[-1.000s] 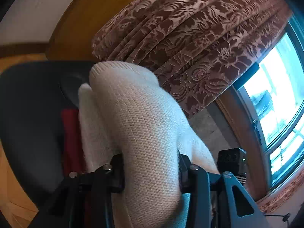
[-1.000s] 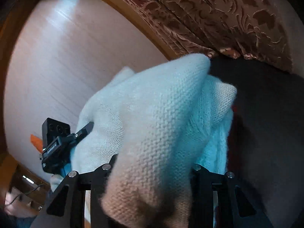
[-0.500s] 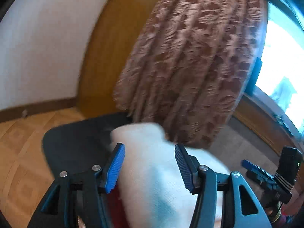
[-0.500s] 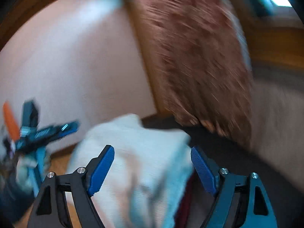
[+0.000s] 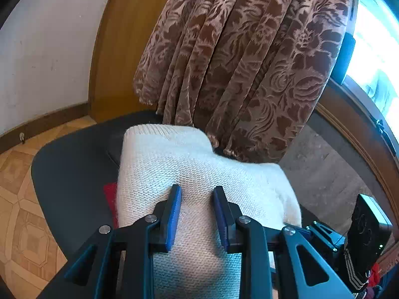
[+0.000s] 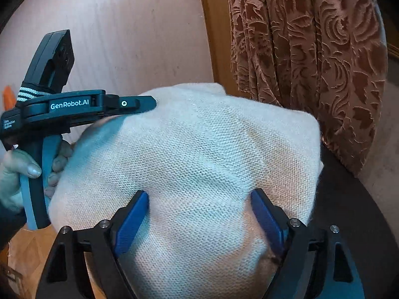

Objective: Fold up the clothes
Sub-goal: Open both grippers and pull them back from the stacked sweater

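Both tongs sit at a cream knit sweater (image 5: 189, 174), bundled thick on a dark table (image 5: 64, 174) over something red (image 5: 111, 194). Left tongs (image 5: 197, 199) narrowly parted, right tongs (image 6: 199, 211) spread wide; fabric bulges between each, grip uncertain. Likely pressing or placing the fold. Layers underneath hidden.

Under my matt black plastic fingers (image 5: 174, 206) lies a coarse cream knit sweater (image 5: 189, 164); behind it hangs a velvety patterned curtain (image 5: 239, 57).
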### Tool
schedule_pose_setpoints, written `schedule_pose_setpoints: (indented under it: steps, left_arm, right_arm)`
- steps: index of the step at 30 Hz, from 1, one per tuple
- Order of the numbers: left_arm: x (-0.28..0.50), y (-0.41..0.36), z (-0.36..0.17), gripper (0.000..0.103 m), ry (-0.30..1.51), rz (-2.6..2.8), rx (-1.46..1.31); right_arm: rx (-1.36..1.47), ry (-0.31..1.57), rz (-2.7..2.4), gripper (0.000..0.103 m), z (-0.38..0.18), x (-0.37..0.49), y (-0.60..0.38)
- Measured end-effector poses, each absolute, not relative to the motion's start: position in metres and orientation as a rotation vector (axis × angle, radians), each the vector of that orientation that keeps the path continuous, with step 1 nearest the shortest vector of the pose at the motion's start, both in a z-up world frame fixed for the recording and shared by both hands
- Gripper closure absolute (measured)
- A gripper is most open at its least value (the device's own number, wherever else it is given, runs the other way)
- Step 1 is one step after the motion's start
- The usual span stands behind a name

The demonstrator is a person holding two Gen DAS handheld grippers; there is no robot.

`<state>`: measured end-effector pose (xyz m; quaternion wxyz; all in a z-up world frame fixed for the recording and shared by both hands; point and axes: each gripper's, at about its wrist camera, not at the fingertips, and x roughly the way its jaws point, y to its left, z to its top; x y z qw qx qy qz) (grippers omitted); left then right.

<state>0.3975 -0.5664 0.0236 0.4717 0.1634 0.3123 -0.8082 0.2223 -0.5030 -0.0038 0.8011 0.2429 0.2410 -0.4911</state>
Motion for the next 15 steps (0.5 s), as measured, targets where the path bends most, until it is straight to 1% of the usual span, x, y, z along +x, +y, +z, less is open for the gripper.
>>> schedule_pose_setpoints:
  steps: [2,3,4,7,8,9,11,12,13,15]
  left_arm:
    - [0.398,-0.553,0.032,0.073,0.711,-1.972,0.39]
    - [0.399,-0.543,0.039,0.066,0.678,-1.958,0.388]
    - [0.399,-0.534,0.046,0.065,0.654,-1.925,0.381]
    - [0.401,-0.508,0.065,0.047,0.586,-1.825,0.359]
    - [0.402,-0.499,0.068,0.045,0.576,-1.797,0.364]
    - [0.404,-0.491,0.07,0.045,0.566,-1.768,0.369]
    - [0.407,-0.475,0.075,0.045,0.545,-1.711,0.379]
    - [0.408,-0.466,0.077,0.045,0.535,-1.682,0.384]
    - [0.409,-0.458,0.08,0.045,0.525,-1.654,0.389]
    - [0.412,-0.442,0.085,0.045,0.505,-1.596,0.398]
  right_arm:
    - [0.523,0.506,-1.064,0.018,-0.003,0.222,-0.496]
    - [0.517,0.506,-1.072,0.018,-0.002,0.223,-0.495]
    - [0.513,0.506,-1.081,0.018,-0.001,0.225,-0.493]
    - [0.51,0.503,-1.136,0.016,0.013,0.228,-0.482]
    - [0.504,0.494,-1.163,0.016,0.019,0.228,-0.478]
    - [0.498,0.484,-1.19,0.015,0.026,0.229,-0.474]
    - [0.484,0.454,-1.251,0.01,0.044,0.229,-0.456]
    - [0.477,0.439,-1.279,0.002,0.052,0.229,-0.448]
    - [0.473,0.423,-1.3,0.0,0.058,0.231,-0.443]
    - [0.473,0.406,-1.343,0.0,0.071,0.238,-0.432]
